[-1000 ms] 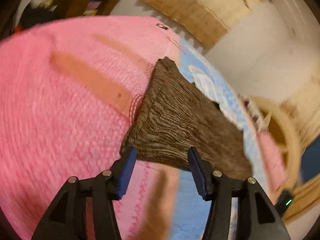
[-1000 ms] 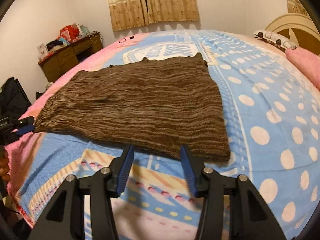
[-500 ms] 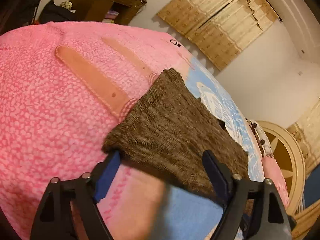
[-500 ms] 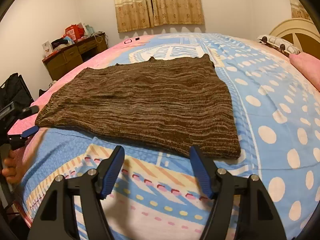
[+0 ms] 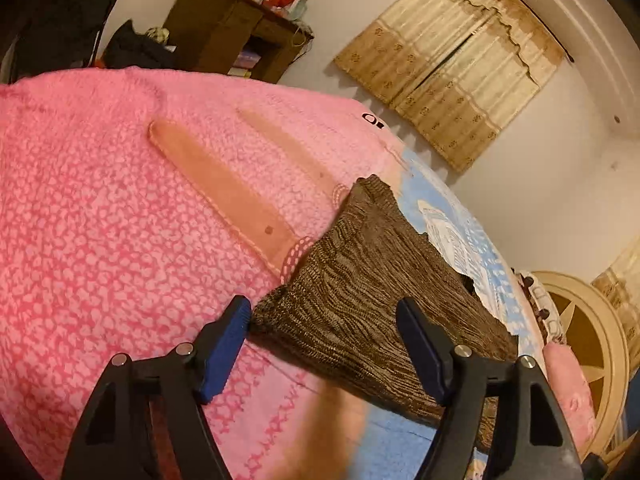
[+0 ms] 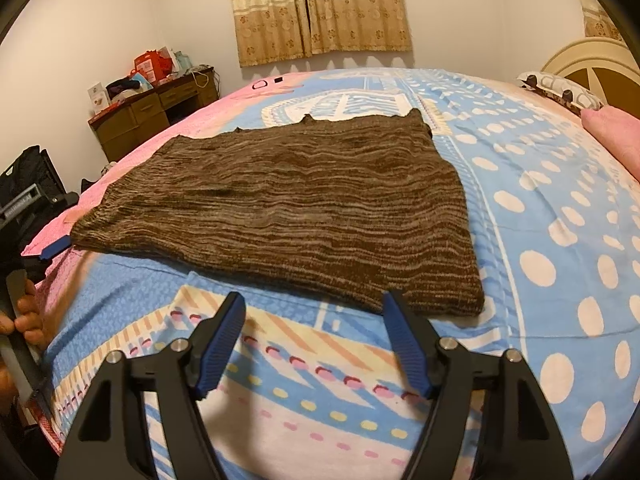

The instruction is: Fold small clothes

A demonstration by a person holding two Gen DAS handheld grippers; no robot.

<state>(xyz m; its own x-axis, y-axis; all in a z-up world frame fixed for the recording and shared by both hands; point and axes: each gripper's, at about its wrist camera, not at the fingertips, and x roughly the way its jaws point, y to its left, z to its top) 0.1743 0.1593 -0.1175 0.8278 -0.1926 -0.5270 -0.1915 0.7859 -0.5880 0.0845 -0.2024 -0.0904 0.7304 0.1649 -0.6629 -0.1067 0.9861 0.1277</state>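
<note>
A brown striped knit garment [image 6: 288,208] lies spread flat on the bed. In the left wrist view its near left corner [image 5: 320,320] lies between the fingers of my left gripper [image 5: 322,312]. Those jaws are closing, but the pads stand clear of the cloth. At the left edge of the right wrist view, a hand holds the left gripper [image 6: 54,250] against that same corner. My right gripper [image 6: 314,300] hovers at the garment's near hem. Its jaws are opening, and nothing is pinched between them. The right fingertip [image 6: 394,306] overlaps the hem.
The bedspread is blue with white dots [image 6: 560,240] and pink on the left [image 5: 100,220]. A pink pillow [image 6: 612,132] and a cream headboard [image 6: 592,64] are at the far right. A cluttered wooden desk [image 6: 148,116] and a black bag [image 6: 28,184] stand left of the bed.
Both pairs of jaws have spread wider. The left wrist view has tilted upward, showing more of the room. The garment has stayed flat on the bed.
</note>
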